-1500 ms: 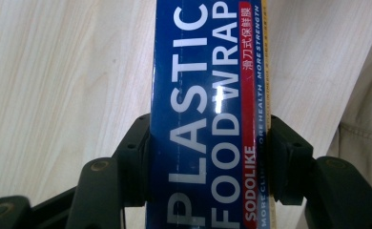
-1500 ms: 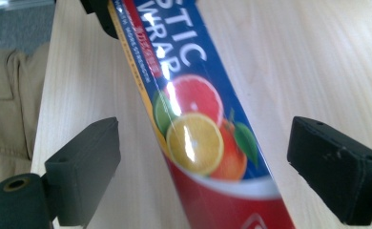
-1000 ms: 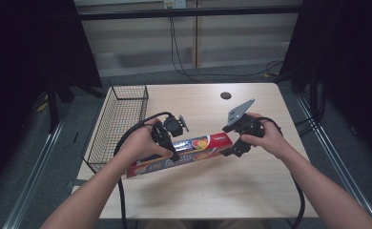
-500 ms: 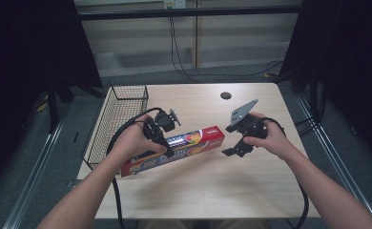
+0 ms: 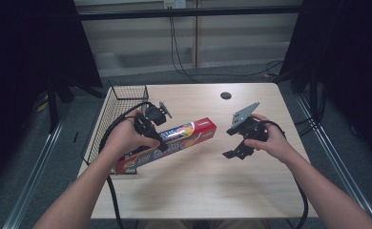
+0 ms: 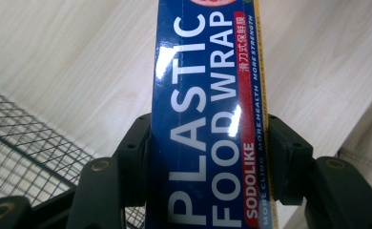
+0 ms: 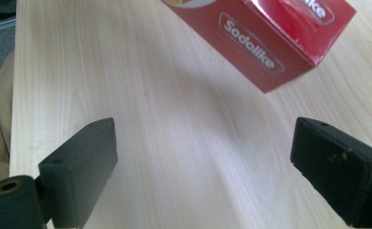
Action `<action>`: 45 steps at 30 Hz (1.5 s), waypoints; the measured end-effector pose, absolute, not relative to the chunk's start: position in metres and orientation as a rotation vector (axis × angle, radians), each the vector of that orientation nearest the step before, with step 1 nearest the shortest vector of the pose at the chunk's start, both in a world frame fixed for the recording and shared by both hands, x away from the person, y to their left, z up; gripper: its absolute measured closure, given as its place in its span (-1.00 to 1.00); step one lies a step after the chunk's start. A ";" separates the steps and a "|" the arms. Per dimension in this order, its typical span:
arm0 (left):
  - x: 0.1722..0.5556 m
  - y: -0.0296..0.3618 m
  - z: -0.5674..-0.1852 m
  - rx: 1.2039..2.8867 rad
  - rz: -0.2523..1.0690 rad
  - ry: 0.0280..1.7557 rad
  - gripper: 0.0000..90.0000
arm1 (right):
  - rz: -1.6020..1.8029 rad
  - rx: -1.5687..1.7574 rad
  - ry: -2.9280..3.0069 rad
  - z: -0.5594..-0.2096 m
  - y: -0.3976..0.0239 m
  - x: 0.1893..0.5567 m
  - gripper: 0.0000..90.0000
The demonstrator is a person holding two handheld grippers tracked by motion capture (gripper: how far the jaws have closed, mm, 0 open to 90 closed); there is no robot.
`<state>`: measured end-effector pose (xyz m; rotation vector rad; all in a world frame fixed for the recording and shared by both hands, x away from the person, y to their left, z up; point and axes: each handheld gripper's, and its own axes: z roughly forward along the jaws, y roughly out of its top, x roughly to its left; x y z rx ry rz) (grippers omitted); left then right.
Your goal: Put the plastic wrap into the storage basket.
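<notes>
High view: the left gripper (image 5: 156, 131) pinches a plastic food wrap box (image 5: 167, 144) held above the wooden table (image 5: 198, 186), near its left edge.

Left gripper view shows both black jaws pressed against the long sides of the blue-and-red box (image 6: 208, 119), printed "PLASTIC FOOD WRAP" and "SODOLIKE", with a black wire basket (image 6: 26, 143) at the lower left. That wire basket (image 5: 119, 102) sits at the table's far left corner, and the box's near end reaches its front. The right gripper (image 5: 236, 145) hovers toward the right side, apart from the box, jaws spread wide with nothing between them; the red "Sodolike" box end (image 7: 270, 38) lies just beyond them.
</notes>
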<state>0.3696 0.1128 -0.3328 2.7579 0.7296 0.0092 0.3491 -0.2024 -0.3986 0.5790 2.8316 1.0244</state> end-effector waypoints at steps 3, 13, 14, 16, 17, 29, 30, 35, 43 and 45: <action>0.372 0.118 -0.329 2.738 -0.009 0.750 -0.01 | 1.029 0.581 2.828 -0.399 -0.203 0.350 -0.81; 0.376 0.133 -0.324 2.694 0.025 0.837 -0.01 | 1.012 0.596 2.830 -0.400 -0.202 0.350 -0.81; 0.377 0.134 -0.324 2.687 0.014 0.849 -0.01 | 1.010 0.598 2.830 -0.400 -0.202 0.350 -0.81; 0.377 0.137 -0.322 2.688 0.034 0.862 -0.01 | 1.010 0.593 2.828 -0.401 -0.201 0.351 -0.81; 0.377 0.139 -0.321 2.682 0.032 0.873 -0.01 | 1.007 0.596 2.828 -0.401 -0.201 0.350 -0.81; 0.380 0.158 -0.308 2.619 0.078 1.001 -0.01 | 1.020 0.595 2.830 -0.402 -0.199 0.351 -0.81; 0.380 0.160 -0.306 2.622 0.077 1.007 -0.01 | 1.020 0.593 2.831 -0.402 -0.199 0.351 -0.81; 0.380 0.170 -0.301 2.591 0.102 1.054 -0.01 | 1.022 0.594 2.829 -0.402 -0.198 0.350 -0.81; 0.378 0.185 -0.295 2.557 0.136 1.116 -0.01 | 1.022 0.576 2.828 -0.402 -0.197 0.350 -0.81; 0.378 0.190 -0.293 2.547 0.143 1.148 -0.01 | 1.020 0.586 2.830 -0.402 -0.197 0.350 -0.81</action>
